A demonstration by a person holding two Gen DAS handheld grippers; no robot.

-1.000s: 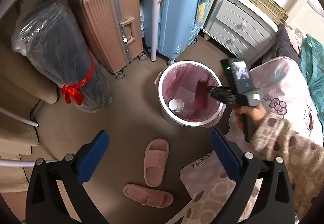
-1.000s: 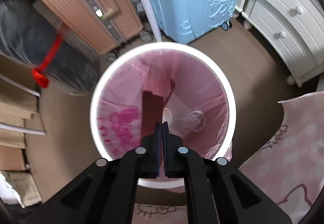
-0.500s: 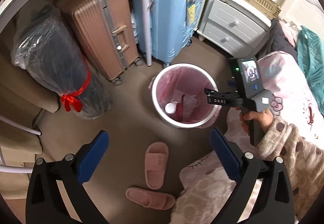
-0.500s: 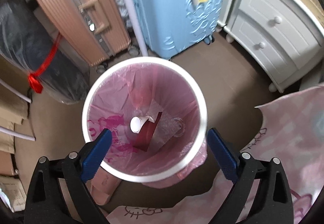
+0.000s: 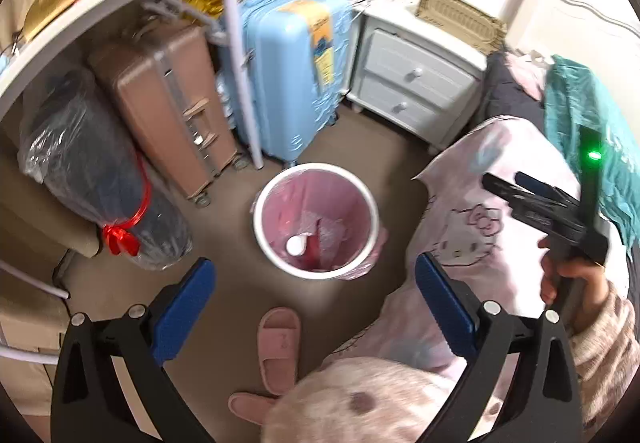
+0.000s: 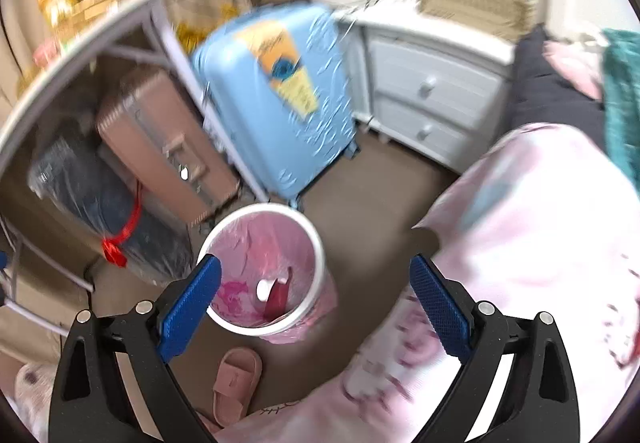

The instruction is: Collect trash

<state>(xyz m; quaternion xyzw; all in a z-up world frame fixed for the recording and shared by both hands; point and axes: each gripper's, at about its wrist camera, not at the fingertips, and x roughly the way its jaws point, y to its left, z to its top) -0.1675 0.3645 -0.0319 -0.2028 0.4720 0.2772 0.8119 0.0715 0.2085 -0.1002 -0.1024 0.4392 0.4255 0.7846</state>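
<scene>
A white bin point(image 5: 376, 211) with a pink liner stands on the brown floor; it also shows in the right wrist view point(image 6: 316, 239). Inside lie a dark red flat packet point(image 5: 312, 249) point(image 6: 277, 297), a white cup point(image 5: 295, 245) point(image 6: 263, 289) and clear plastic wrap point(image 5: 334, 239). My left gripper point(image 5: 314, 303) is open and empty, high above the floor in front of the bin. My right gripper point(image 6: 316, 303) is open and empty, raised above and to the right of the bin; in the left wrist view it point(image 5: 520, 189) hangs over the bed.
A pink Hello Kitty bedspread point(image 5: 480, 219) fills the right. A blue suitcase point(image 5: 292, 75), a brown suitcase point(image 5: 168, 99), a wrapped dark bundle point(image 5: 92, 171) and a white nightstand point(image 5: 412, 83) ring the bin. Pink slippers point(image 5: 280, 347) lie on the floor.
My right gripper opened and dropped the dark red packet into the bin, then rose and drew back to the right over the bed. My left gripper also lifted and pulled back.
</scene>
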